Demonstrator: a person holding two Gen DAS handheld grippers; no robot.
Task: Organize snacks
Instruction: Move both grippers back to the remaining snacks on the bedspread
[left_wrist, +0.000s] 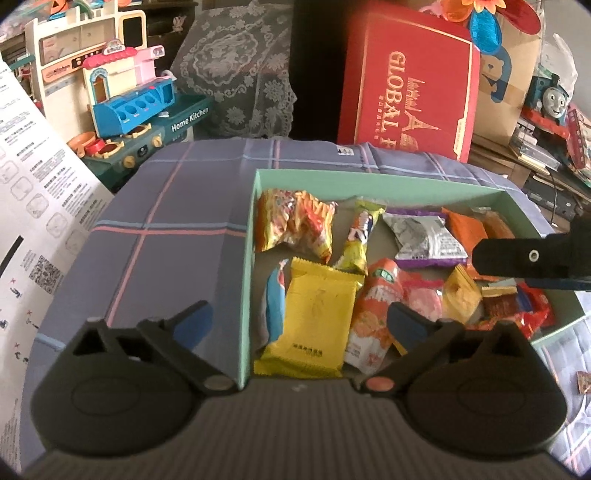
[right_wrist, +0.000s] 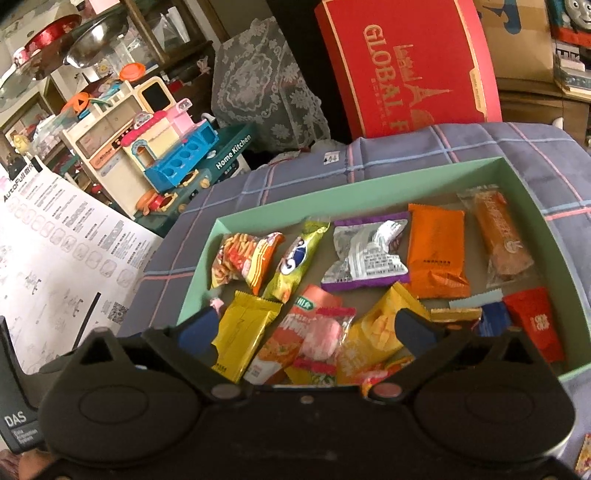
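Shallow mint-green cardboard box (right_wrist: 546, 236) sits on a plaid purple cloth (left_wrist: 166, 221), full of crinkly foil and plastic snack packets: flat yellow rectangular packet (left_wrist: 314, 321), orange matte pouch (right_wrist: 437, 254), silver-purple puffy bag (right_wrist: 364, 254), clear-wrapped brown bar (right_wrist: 504, 240). Left gripper (left_wrist: 299, 321) fingers spread wide, empty, above the box's near-left corner. Right gripper (right_wrist: 306, 330) fingers also spread, grasping nothing, over the near packets.

Left gripper (left_wrist: 297, 321) gapes above yellow packet (left_wrist: 314, 325); green box (left_wrist: 246, 280) holds snacks.
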